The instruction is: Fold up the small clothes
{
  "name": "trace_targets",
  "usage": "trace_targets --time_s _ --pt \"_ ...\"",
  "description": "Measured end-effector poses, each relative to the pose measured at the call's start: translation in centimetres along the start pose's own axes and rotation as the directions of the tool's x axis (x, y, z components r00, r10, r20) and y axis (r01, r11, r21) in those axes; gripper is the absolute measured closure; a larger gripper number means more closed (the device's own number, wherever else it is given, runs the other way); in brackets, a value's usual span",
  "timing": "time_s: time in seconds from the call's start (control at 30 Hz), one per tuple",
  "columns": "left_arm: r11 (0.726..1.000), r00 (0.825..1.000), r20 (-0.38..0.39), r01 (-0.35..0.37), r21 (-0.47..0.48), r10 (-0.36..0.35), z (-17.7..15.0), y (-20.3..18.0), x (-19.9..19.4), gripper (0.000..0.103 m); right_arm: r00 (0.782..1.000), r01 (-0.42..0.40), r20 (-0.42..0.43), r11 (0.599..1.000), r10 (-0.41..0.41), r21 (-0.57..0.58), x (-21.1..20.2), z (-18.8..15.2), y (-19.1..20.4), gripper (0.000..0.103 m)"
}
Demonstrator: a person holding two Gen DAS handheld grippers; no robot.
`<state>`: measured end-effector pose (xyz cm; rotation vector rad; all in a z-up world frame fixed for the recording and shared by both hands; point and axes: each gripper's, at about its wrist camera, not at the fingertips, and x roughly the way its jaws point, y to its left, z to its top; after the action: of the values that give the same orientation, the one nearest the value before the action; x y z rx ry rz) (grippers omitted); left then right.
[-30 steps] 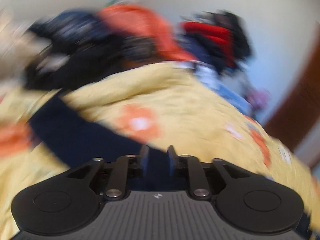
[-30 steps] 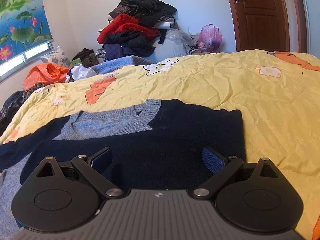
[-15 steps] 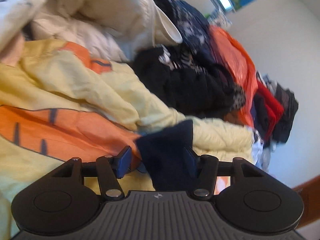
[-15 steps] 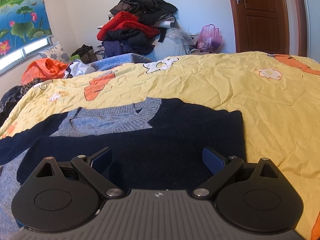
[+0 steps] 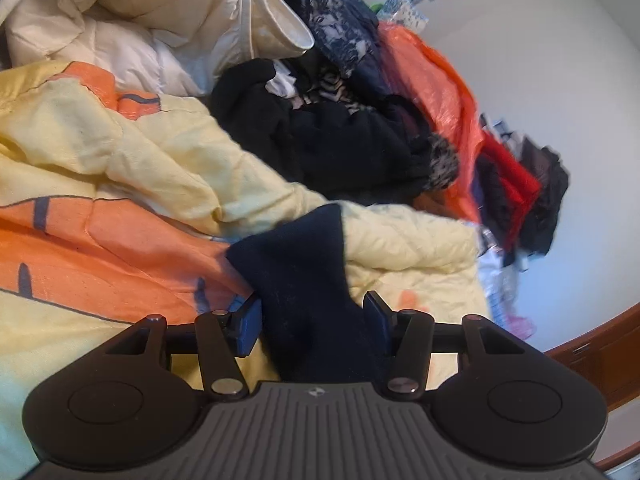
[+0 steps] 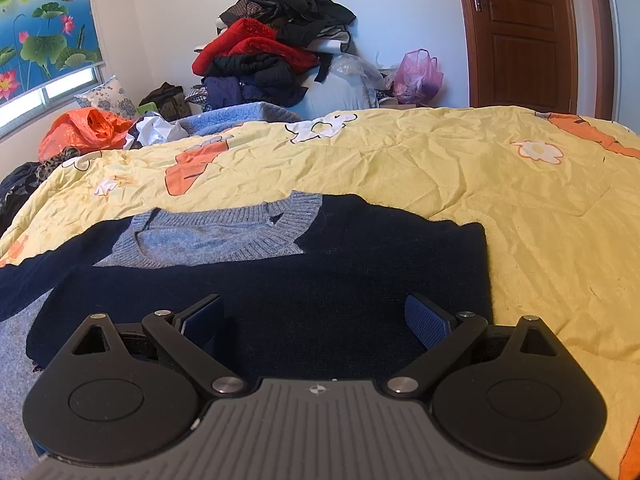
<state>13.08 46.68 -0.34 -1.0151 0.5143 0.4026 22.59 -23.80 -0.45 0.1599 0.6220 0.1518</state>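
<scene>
Pads (image 5: pixel 248 326) of L gripper (image 5: pixel 312 316) part-way apart, jaws just eased a little closer. Navy sleeve (image 5: pixel 300 272) lying betw. them, edges brushing both pads, not visibly pinched: released, not grasped. Sleeve end running far from pads, draped over a ridge of yellow-orange quilt (image 5: pixel 160 148). Beyond sleeve: heap of dark clothes (image 5: pixel 340 140); white duvet (image 5: pixel 120 12) far left; orange bag (image 5: pixel 440 80) far right, against pale wall.

Pads (image 6: pixel 426 326) of R gripper (image 6: pixel 316 320) spread wide, nothing betw. them but fabric lying below: released. Directly beneath and just beyond: navy sweater (image 6: pixel 320 264), flat on quilt (image 6: pixel 440 168), near centre-left of bed, one sleeve folded across chest. Grey ribbed collar (image 6: pixel 224 236) at far edge of sweater, grey knit also showing at near left. Right edge of sweater straight, bare quilt to right of it.

Farther out, R view: orange bag (image 6: pixel 80 132) far left at bed edge; stacked clothes pile (image 6: pixel 272 52), red and black, against far wall; pink bag (image 6: pixel 418 76) right of pile; wooden door (image 6: pixel 520 36) far right, shut; lotus-print blind (image 6: pixel 40 32) upper left.
</scene>
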Motion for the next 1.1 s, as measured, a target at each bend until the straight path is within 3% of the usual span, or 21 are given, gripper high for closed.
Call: trace_targets --time_s 0.07,0.13,0.17,0.4,0.5,0.53,0.6,0.67,0.7,0.8,0.87,0.93,0.97,1.03,1.1 --pt "0.999 0.999 0.004 -0.047 0.010 0.047 -0.1 0.1 0.5 0.053 1.000 -0.001 0.000 1.000 0.001 0.001 0.0 0.0 0.0 0.007" --pt "0.996 0.996 0.015 -0.087 0.033 0.087 -0.1 0.0 0.9 0.087 1.000 -0.001 0.000 1.000 0.001 0.001 0.0 0.0 0.0 0.007" --pt "0.994 0.995 0.023 -0.101 0.044 0.100 0.0 0.0 1.0 0.091 1.000 -0.001 0.000 1.000 0.001 0.001 0.0 0.0 0.0 0.007" --pt "0.965 0.979 0.135 -0.175 0.194 0.150 -1.1 -3.7 -0.4 0.097 1.000 -0.008 0.003 1.000 0.008 0.010 -0.1 0.0 -0.1 0.007" --pt "0.940 0.965 0.254 -0.143 0.308 0.064 -3.9 -8.6 -2.8 0.097 1.000 -0.009 0.003 1.000 0.009 0.011 -0.1 0.0 -0.1 0.007" --pt "0.917 0.959 0.285 -0.123 0.380 0.011 -5.8 -10.9 -3.6 0.097 1.000 -0.010 0.004 1.000 0.010 0.013 -0.1 0.0 -0.1 0.007" --pt "0.821 0.949 0.298 -0.091 0.563 -0.100 -11.3 -15.7 -4.7 0.097 1.000 -0.010 0.004 1.000 0.010 0.014 -0.1 0.0 -0.1 0.007" --pt "0.721 0.956 0.229 -0.026 0.692 -0.185 -17.5 -19.3 -4.8 0.097 1.000 -0.011 0.004 1.000 0.011 0.014 -0.1 0.0 -0.2 0.007" --pt "0.692 0.967 0.152 0.035 0.721 -0.207 -20.4 -20.5 -4.5 0.097 1.000 -0.012 0.005 1.000 0.012 0.015 -0.1 0.0 -0.2 0.007" --pt "0.651 0.979 -0.071 0.180 0.738 -0.190 -28.2 -22.1 -2.7 0.097 1.000 -0.017 0.007 1.000 0.016 0.022 -0.1 0.0 -0.3 0.007" --pt "0.621 0.979 -0.129 0.198 0.758 -0.155 -32.6 -22.4 -2.0 0.097 1.000 -0.018 0.007 1.000 0.018 0.024 -0.1 0.0 -0.3 0.007" --pt "0.619 0.975 -0.174 0.222 0.753 -0.138 -35.1 -22.0 -1.5 0.097 1.000 -0.020 0.008 0.999 0.020 0.027 -0.1 0.0 -0.4 0.007" --pt "0.612 0.976 -0.172 0.217 0.760 -0.132 -36.0 -22.0 -1.6 0.097 1.000 -0.022 0.009 0.999 0.022 0.028 -0.1 0.0 -0.4 0.007" --pt "0.556 0.983 -0.120 0.179 0.812 -0.140 -37.3 -22.0 -2.1 0.097 1.000 -0.028 0.011 0.999 0.028 0.036 -0.2 0.0 -0.5 0.007" --pt "0.546 0.982 -0.098 0.170 0.820 -0.160 -37.6 -21.7 -2.4 0.097 0.999 -0.031 0.011 0.999 0.030 0.038 -0.2 0.0 -0.5 0.007"
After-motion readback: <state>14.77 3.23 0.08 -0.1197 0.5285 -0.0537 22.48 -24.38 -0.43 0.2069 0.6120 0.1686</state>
